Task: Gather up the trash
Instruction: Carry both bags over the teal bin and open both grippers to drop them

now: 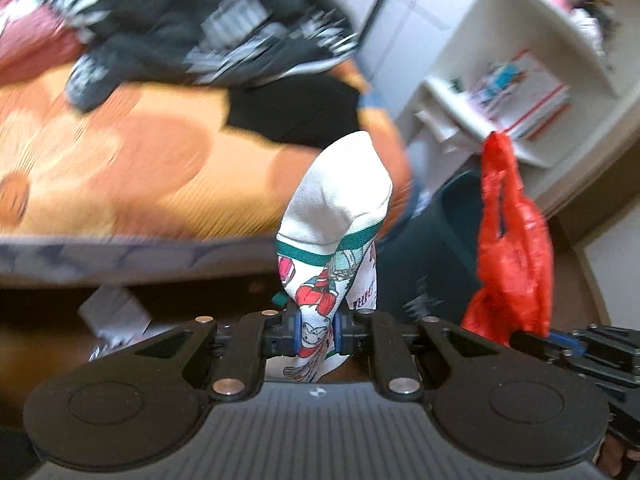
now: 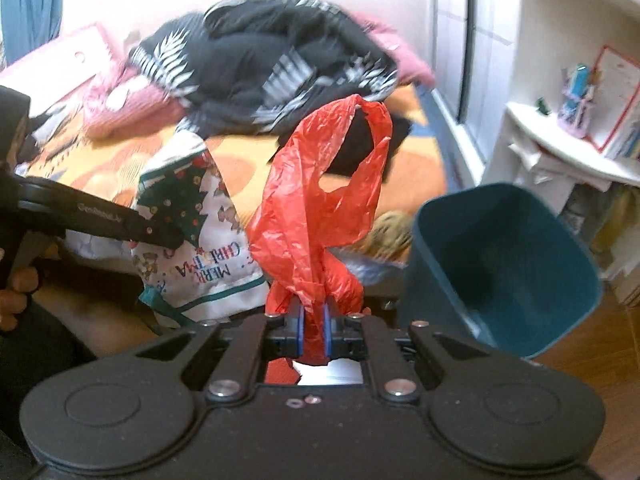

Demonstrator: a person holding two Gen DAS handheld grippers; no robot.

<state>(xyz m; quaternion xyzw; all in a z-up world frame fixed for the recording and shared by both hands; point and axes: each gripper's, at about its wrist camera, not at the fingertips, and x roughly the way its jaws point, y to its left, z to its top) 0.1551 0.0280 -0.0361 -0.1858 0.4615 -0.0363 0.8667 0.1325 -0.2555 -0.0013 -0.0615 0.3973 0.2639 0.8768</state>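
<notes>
Two grippers are both busy. We see the left gripper (image 1: 316, 330) clenched on a white printed bag (image 1: 336, 216) with green stripes and cartoon figures; the bag stands up between the blue pads and rises in front of the bed (image 1: 120, 168). In the right wrist view the same bag (image 2: 200, 240) shows a green Christmas tree and the words "MERRY CHRISTMAS", which appear upside down and are partly covered. On the left gripper's arm (image 2: 100, 216) we notice small printed writing, but it is too blurred to read.

The right gripper (image 2: 314, 330) is pinched on a red plastic bag (image 2: 320, 208), thin and crumpled, with its handle loops pointing up and away from the fingers. In the left wrist view this red bag (image 1: 512, 240) hangs just beside the white one, on its right.

A dark teal bin (image 2: 500, 264) stands on the wooden floor (image 2: 592, 360) to the right of the red bag, near it, its open mouth tilted toward the camera. Behind both bags, the bed has an orange flowered cover, and a heap of black clothes with white leaf patterns (image 2: 272, 60) lies on it. At the far right is a white shelf (image 2: 568, 148) with papers and a red-edged card; the writing there cannot be read.
</notes>
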